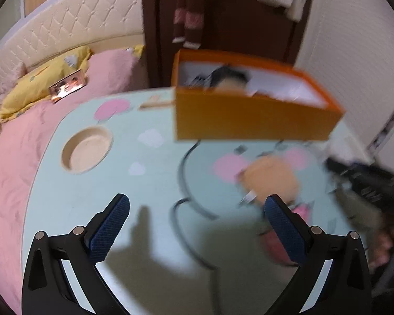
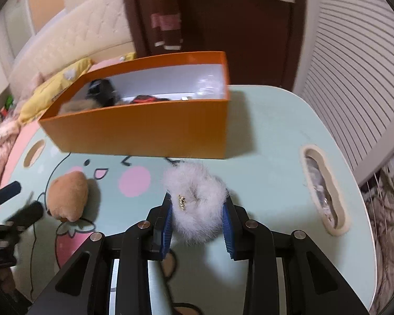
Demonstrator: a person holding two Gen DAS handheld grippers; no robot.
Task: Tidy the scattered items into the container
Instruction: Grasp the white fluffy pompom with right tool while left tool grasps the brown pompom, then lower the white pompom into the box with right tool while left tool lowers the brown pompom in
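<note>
The desk [image 2: 275, 120] is a pale green lap-style top with a cartoon print, standing beside a bed with pink covers.

The orange box [image 2: 155, 131], open at the top, sits at the far side of the desk. Dark and furry items already lie inside it. Its walls look like thin card, so a load should be lowered in rather than pushed against the rim.

The brown plush toy [image 2: 68, 197] lies on the desk in front of the box, to the left in the right wrist view and apart from the box. It appears soft and light, so a grip across its middle should serve.

The white fluffy scrunchie [image 2: 197, 202] rests on the desk just in front of the box. A small gold nameplate is fixed to its fur. It is judged very light, soft and compressible, with nothing fragile except perhaps the nameplate. The long fur may slip, so the hold should go across the thick ring body, not the fur tips.

The right gripper [image 2: 198, 225] has its jaws clamped on the scrunchie, one pad on each side of the ring, squeezing it narrow.

The left gripper [image 1: 197, 225] has its jaws wide apart and empty, over the desk near the plush toy.
</note>
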